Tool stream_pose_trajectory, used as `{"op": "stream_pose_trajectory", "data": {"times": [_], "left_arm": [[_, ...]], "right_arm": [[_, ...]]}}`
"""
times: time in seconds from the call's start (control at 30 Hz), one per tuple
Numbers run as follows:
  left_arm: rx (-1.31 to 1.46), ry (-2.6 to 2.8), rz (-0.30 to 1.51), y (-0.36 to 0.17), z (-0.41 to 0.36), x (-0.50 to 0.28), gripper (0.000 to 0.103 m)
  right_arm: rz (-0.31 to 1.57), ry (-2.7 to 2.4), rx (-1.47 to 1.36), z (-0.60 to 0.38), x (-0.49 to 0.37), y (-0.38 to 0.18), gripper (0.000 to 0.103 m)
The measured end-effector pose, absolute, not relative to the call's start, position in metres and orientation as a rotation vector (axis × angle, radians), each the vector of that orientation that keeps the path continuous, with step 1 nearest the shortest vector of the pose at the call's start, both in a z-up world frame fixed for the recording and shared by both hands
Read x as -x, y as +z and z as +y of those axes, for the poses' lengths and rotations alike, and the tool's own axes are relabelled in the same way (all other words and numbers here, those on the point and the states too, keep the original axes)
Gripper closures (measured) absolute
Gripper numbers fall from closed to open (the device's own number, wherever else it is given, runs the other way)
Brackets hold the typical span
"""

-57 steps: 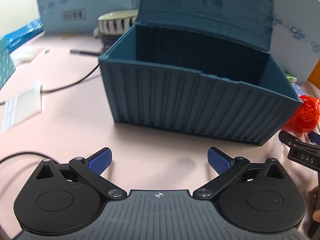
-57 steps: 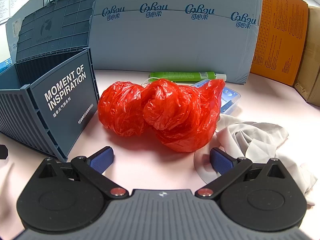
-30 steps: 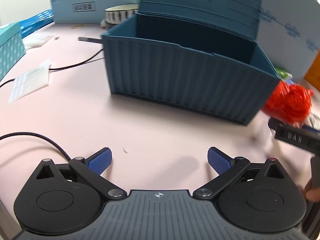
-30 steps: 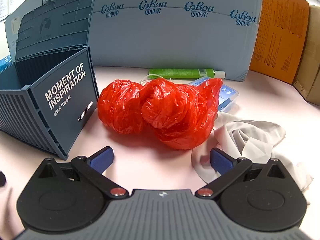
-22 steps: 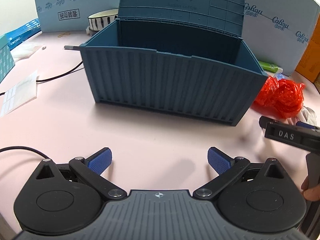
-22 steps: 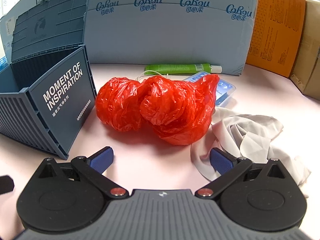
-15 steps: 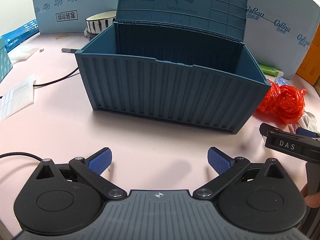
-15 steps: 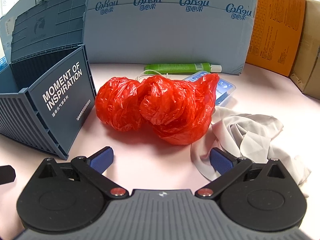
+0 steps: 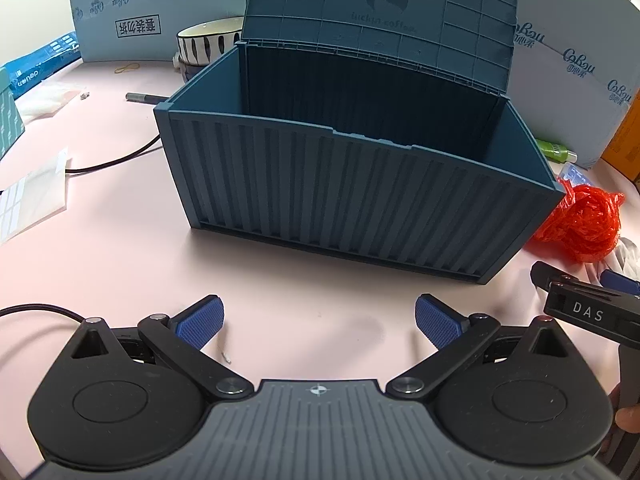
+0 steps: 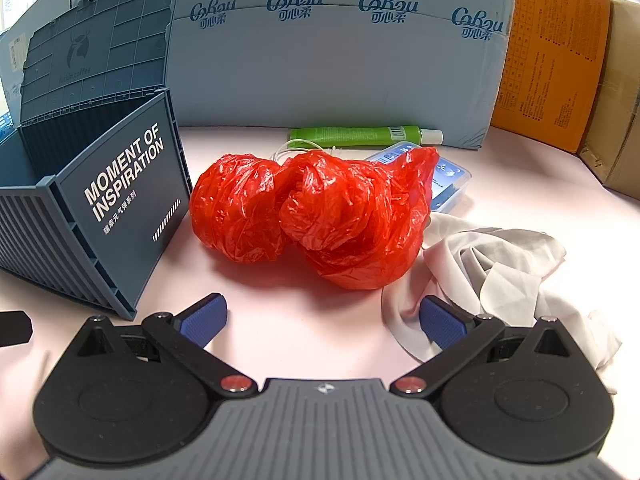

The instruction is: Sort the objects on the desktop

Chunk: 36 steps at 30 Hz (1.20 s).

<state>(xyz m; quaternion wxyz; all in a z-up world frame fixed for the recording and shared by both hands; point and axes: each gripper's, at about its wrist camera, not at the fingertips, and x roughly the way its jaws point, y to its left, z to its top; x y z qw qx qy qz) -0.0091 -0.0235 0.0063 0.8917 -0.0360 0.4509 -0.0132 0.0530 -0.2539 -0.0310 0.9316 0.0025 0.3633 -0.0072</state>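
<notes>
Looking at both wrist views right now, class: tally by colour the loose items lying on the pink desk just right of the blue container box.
Red: 1, the crumpled plastic bag
Green: 1, the tube
White: 1, the cloth
Blue: 1, the small clear-lidded case
Total: 4

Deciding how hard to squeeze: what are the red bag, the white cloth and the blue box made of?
Red bag: thin glossy plastic film, by its fine crinkles and highlights.
White cloth: soft matte fabric, by its loose folds.
Blue box: rigid matte plastic, probably moulded, by its even ribs.
</notes>
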Motion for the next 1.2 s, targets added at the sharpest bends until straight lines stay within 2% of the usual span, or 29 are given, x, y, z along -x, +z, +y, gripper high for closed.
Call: {"op": "stream_pose_trajectory", "data": {"times": [0.63,1.2], "left_arm": [[0.076,-0.013,0.937,0.002,-0.019,0.011,0.0],[0.08,0.028,0.948,-0.007,-0.018,0.007,0.0]], "right_arm": [[0.74,-0.045,0.036,-0.255,-0.037,-0.022,0.0],[0.669,-0.059,-0.045,-0.284,-0.012,-0.016,0.0]]}}
